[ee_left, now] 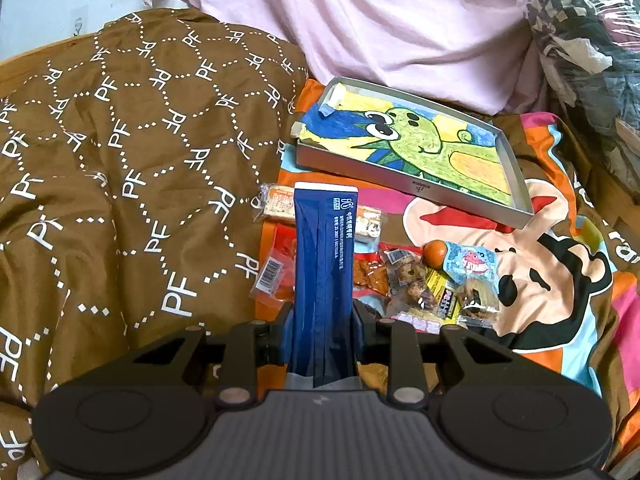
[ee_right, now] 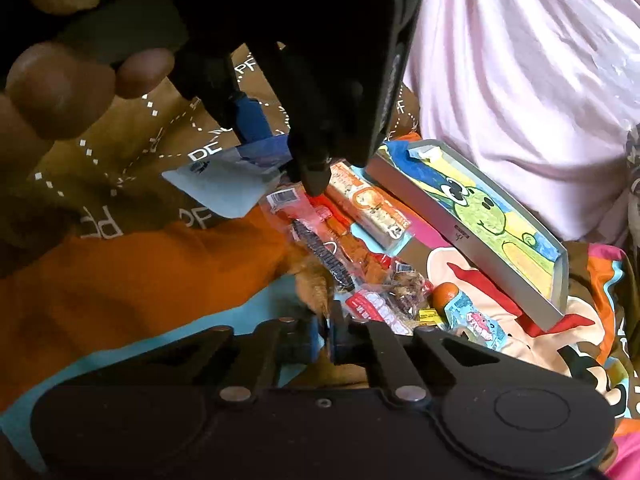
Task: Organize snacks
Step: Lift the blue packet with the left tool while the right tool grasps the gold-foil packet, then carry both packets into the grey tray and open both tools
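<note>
My left gripper is shut on a long dark blue snack packet, which stands upright between its fingers. Beyond it a pile of small snacks lies on a cartoon blanket: wrapped bars, an orange ball and a light blue packet. A shallow grey tray lined with a dinosaur drawing sits past the pile. In the right wrist view my right gripper is shut on the tapered edge of a brown snack packet at the pile's near side. The left gripper hovers above with the blue packet.
A brown quilt printed with PF rises on the left. A pink sheet lies behind the tray, and a plastic bag of clothes fills the right. A person's fingers grip the left tool's handle.
</note>
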The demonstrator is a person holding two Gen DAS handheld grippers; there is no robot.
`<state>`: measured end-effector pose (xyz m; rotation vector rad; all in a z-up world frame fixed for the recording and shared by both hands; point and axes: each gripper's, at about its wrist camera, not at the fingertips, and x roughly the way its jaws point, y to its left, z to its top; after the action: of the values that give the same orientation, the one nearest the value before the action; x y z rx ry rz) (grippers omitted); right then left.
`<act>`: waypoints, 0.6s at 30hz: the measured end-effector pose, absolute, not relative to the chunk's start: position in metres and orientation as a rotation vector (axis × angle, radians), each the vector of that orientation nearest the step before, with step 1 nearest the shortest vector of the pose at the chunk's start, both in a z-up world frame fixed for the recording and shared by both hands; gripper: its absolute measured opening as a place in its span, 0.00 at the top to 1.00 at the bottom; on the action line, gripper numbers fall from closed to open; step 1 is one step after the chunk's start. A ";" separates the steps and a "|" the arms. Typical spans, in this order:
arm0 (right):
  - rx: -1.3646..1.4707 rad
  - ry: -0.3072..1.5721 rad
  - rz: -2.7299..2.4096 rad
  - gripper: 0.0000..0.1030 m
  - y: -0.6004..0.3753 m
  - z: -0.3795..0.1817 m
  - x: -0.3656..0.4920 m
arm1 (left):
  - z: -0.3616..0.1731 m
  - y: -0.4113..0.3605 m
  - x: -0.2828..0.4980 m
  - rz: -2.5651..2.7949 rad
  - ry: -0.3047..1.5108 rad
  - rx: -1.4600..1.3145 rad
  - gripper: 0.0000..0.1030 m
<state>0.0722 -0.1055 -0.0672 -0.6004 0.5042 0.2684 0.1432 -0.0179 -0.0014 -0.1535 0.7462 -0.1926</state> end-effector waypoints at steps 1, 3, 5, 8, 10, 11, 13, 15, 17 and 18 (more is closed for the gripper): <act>-0.601 0.500 0.268 1.00 -0.107 -0.067 0.073 | -0.001 -0.018 0.143 -0.191 0.744 -0.153 0.69; -0.602 0.490 0.263 1.00 -0.108 -0.065 0.072 | 0.000 -0.019 0.143 -0.187 0.741 -0.152 0.69; -0.607 0.473 0.262 1.00 -0.110 -0.063 0.072 | 0.001 -0.019 0.144 -0.181 0.741 -0.153 0.69; -0.633 0.433 0.259 1.00 -0.114 -0.057 0.074 | 0.001 -0.019 0.146 -0.170 0.741 -0.151 0.69; -0.648 0.406 0.257 1.00 -0.116 -0.052 0.077 | 0.002 -0.019 0.147 -0.164 0.741 -0.151 0.69; -0.650 0.398 0.257 1.00 -0.118 -0.050 0.079 | 0.002 -0.020 0.148 -0.162 0.740 -0.150 0.69; -0.651 0.387 0.260 1.00 -0.121 -0.046 0.083 | 0.002 -0.022 0.150 -0.157 0.739 -0.147 0.69; -0.667 0.363 0.264 1.00 -0.125 -0.043 0.085 | 0.002 -0.023 0.152 -0.154 0.732 -0.149 0.69; -0.688 0.331 0.266 1.00 -0.129 -0.039 0.089 | 0.003 -0.024 0.155 -0.149 0.726 -0.154 0.69; -0.694 0.317 0.263 1.00 -0.132 -0.037 0.092 | 0.004 -0.025 0.158 -0.147 0.723 -0.156 0.69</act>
<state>0.0922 -0.1320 -0.0365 -0.6935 0.3166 0.2627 0.1577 -0.0250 0.0035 -0.1564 0.7226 -0.1468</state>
